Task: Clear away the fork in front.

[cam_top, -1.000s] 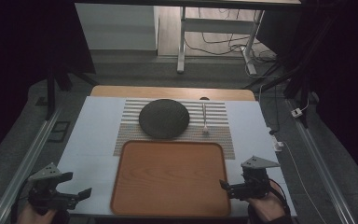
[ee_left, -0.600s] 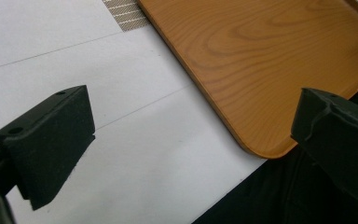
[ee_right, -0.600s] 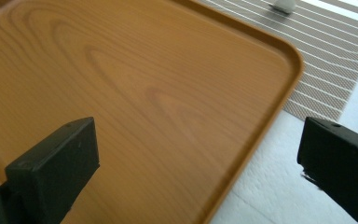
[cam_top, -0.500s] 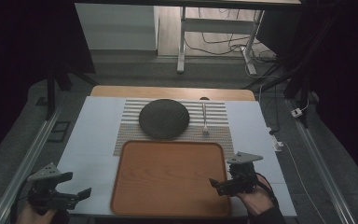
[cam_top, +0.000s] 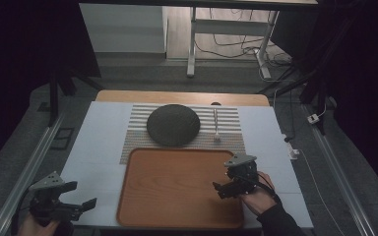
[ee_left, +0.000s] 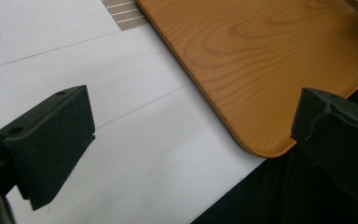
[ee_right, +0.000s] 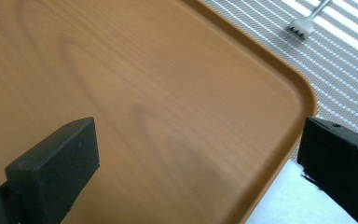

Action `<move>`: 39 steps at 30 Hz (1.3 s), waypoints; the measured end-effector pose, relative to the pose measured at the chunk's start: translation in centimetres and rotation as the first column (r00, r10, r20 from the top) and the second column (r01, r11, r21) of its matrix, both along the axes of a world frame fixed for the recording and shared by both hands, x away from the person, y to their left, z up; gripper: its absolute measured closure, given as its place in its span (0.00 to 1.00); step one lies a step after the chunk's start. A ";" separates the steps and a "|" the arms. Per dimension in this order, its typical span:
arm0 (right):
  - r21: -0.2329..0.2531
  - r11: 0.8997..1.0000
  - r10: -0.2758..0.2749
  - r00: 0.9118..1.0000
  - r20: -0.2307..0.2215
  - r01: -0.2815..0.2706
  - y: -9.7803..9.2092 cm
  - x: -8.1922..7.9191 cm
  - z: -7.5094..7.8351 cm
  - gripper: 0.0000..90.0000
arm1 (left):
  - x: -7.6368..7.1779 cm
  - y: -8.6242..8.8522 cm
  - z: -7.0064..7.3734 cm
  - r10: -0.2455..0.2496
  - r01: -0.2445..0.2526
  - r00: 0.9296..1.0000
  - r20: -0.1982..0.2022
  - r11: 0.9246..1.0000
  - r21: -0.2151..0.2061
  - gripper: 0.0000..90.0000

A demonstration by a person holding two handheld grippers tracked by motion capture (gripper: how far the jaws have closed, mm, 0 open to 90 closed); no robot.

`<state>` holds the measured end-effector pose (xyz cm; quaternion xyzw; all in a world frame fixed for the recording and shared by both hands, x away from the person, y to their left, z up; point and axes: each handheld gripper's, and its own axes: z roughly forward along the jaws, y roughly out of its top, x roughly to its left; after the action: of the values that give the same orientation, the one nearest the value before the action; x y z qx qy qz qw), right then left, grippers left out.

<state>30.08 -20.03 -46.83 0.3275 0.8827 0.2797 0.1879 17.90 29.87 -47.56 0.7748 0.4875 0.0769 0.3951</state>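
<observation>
The wooden tray (cam_top: 177,189) lies at the near middle of the white table (cam_top: 98,142), and everything else is placed from it. The right gripper (cam_top: 223,189) hangs over the tray's right part, just inside its right rim, with the person's hand (cam_top: 257,197) behind it at the tray's right edge; in the right gripper view its two black jaws stand wide apart with nothing between them but bare wood grain — the tray's rounded far-right corner (ee_right: 303,100) shows between and beyond them. The left gripper (cam_top: 81,206) sits off the tray's near-left corner, over the white table surface and well apart from the right one; the left gripper view shows its jaws likewise spread wide and holding nothing, with the tray's near-left corner (ee_left: 261,144) just ahead of them. Beyond the tray's far rim lies a striped placemat (cam_top: 226,140), touching or slightly tucked under that rim. On the mat, past the tray's far edge, rests a dark round plate (cam_top: 173,124), and to the plate's right a fork (cam_top: 216,127) lies with its tines (ee_right: 298,29) pointing toward the tray.
</observation>
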 end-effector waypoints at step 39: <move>-0.287 0.956 -0.010 0.981 0.192 0.066 2.6 9.7 -0.8 0.00 | 0.1 -0.3 -0.1 -0.021 0.021 1.000 -0.012 1.000 0.022 0.00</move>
<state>39.83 -17.42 -47.66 0.2853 0.8860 0.1723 0.3224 18.04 29.56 -47.64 0.7846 0.4808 0.0734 0.3845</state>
